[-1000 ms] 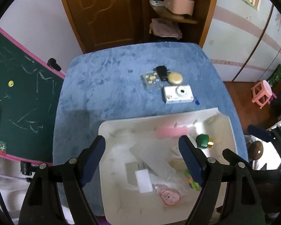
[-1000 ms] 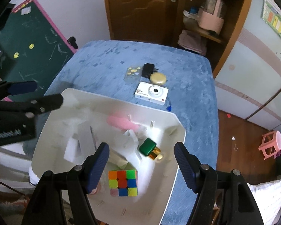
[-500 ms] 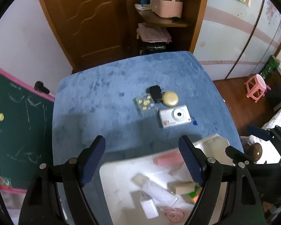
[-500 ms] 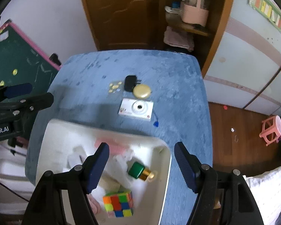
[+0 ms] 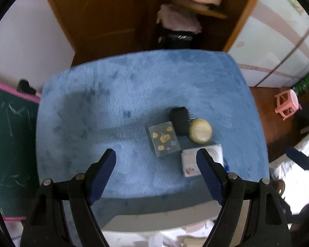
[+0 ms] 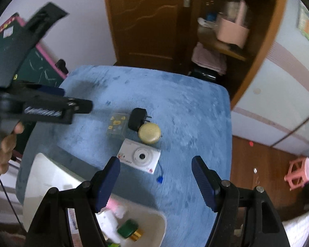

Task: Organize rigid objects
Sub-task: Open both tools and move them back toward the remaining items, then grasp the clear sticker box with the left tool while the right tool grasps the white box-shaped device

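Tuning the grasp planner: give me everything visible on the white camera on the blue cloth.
The white camera is a small compact with a glossy, plastic-looking body, lying flat on its back with its round silver-ringed lens facing up. Red print and small pictures mark one end. A thin blue strap with a tab trails from a corner. It rests on the blue cloth, near the gold round case; contact is unclear. In the left wrist view a finger partly hides it. No gripper touches it.

White camera, gold compact, black charger (blue cloth), possibly plush.
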The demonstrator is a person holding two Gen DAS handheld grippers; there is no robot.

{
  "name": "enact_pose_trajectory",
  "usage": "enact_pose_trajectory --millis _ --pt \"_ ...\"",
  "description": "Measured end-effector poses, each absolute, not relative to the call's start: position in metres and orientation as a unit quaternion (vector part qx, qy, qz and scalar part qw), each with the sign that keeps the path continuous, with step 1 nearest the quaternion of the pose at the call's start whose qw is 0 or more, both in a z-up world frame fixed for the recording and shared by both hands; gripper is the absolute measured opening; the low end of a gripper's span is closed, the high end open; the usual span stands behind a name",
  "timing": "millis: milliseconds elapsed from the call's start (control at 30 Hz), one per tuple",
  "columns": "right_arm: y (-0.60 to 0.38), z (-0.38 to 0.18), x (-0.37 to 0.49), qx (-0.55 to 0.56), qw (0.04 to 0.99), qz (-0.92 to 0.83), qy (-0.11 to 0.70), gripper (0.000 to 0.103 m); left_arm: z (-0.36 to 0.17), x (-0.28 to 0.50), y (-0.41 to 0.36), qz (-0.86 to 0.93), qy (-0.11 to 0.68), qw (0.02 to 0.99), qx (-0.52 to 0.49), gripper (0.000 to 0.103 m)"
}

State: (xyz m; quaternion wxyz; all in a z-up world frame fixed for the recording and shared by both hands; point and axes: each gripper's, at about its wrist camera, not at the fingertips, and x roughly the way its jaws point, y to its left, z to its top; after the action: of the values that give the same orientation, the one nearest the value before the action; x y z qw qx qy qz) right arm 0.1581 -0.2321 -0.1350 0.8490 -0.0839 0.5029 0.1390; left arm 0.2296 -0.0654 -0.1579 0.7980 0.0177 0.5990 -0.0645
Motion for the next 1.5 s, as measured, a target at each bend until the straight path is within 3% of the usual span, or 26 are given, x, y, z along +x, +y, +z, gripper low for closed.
enact_pose_trajectory --millis 567,967,1500 --pt "-0.207 -0.229 0.212 -0.183 0.776 0.313 0.516 0.073 -0.253 0.267 -0.075 -0.02 0.682 0.729 -0.047 0.083" --pt "-0.179 -0.272 0.198 -0.306 0.714 0.387 0.498 0.073 -0.276 0.275 -0.072 -0.009 0.7 0.711 -0.068 0.083" --pt "-0.161 -0.292 0.208 -0.307 0.696 0.384 0.523 0.07 -0.296 0.279 -0.069 -0.004 0.706 0.705 -0.068 0.081"
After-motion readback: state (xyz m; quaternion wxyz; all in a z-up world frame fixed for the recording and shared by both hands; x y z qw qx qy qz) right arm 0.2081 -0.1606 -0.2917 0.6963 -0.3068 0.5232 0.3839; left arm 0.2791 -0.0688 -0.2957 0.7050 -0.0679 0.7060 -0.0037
